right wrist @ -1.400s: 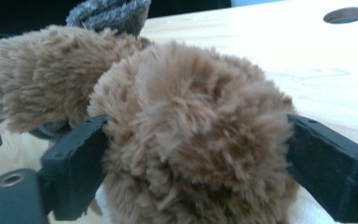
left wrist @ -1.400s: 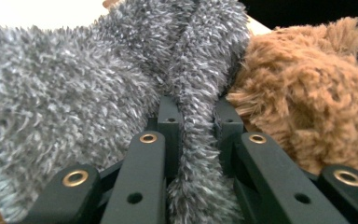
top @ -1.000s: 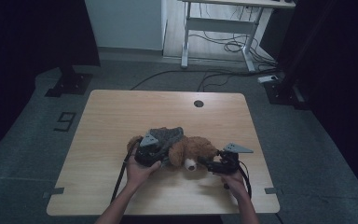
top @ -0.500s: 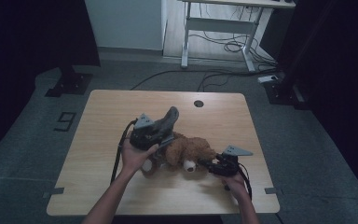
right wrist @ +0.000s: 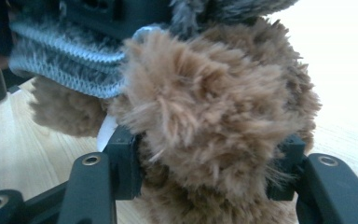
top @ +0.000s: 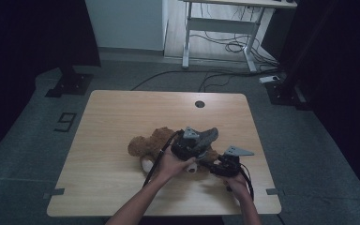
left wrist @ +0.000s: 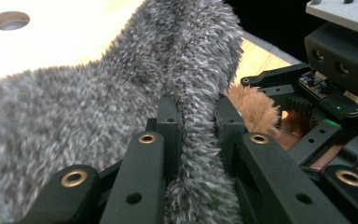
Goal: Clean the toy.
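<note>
A brown plush bear [top: 151, 143] lies on the wooden table [top: 122, 112], right of centre. My left gripper [top: 194, 144] hovers over the bear's right part, shut on a grey fuzzy sock [top: 207, 135]. In the left gripper view the sock [left wrist: 98, 107] is pinched in a fold between the left gripper's [left wrist: 198, 114] jaws. My right gripper [top: 217, 167] sits just right of it; its jaws have just been closing. They now press on a limb of the brown plush [right wrist: 214, 102] from both sides of the right gripper [right wrist: 205, 154]. The sock's ribbed cuff [right wrist: 60, 51] hangs just above.
A round cable hole [top: 199, 104] sits near the table's far edge. Beyond the table stand a white desk frame [top: 215, 28] with cables on the floor and a dark stand base [top: 70, 84] at the left. A "9" mark [top: 65, 122] is on the floor.
My left hand has carried the grey sock up and then right, from the bear's left side to beside the right gripper. The bear's left part now lies uncovered. The right hand stayed put.
</note>
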Available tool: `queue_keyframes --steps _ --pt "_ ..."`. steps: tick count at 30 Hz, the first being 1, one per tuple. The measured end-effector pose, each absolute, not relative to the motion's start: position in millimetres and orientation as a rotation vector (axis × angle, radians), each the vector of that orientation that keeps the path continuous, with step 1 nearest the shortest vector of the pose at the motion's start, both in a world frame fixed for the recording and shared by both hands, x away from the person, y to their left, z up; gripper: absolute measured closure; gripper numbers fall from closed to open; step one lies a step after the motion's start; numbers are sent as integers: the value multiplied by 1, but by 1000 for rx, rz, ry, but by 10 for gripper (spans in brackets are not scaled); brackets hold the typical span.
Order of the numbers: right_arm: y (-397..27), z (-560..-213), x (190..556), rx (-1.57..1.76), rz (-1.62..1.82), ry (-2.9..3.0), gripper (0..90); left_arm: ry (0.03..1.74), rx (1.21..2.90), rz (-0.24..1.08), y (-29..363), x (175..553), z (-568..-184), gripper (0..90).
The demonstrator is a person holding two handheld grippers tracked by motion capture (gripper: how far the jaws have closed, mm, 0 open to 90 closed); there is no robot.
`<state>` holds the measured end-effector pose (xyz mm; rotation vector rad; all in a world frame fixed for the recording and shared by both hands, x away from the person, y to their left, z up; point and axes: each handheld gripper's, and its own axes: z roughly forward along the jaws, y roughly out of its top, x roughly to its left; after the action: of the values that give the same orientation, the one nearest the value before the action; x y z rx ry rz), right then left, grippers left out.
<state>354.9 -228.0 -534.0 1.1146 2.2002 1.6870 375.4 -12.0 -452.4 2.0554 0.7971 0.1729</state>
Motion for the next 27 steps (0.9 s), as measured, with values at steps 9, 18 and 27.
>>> queue_keyframes --steps 9,18,27 --pt "-228 -534 357 1126 1709 2191 428 860 2032 226 32 371 -460 771" --pt "-227 -535 357 1114 1710 2193 428 868 1993 272 55 360 -457 774" --pt "-229 -534 358 1123 1713 2190 430 819 1949 207 32 356 -432 775"
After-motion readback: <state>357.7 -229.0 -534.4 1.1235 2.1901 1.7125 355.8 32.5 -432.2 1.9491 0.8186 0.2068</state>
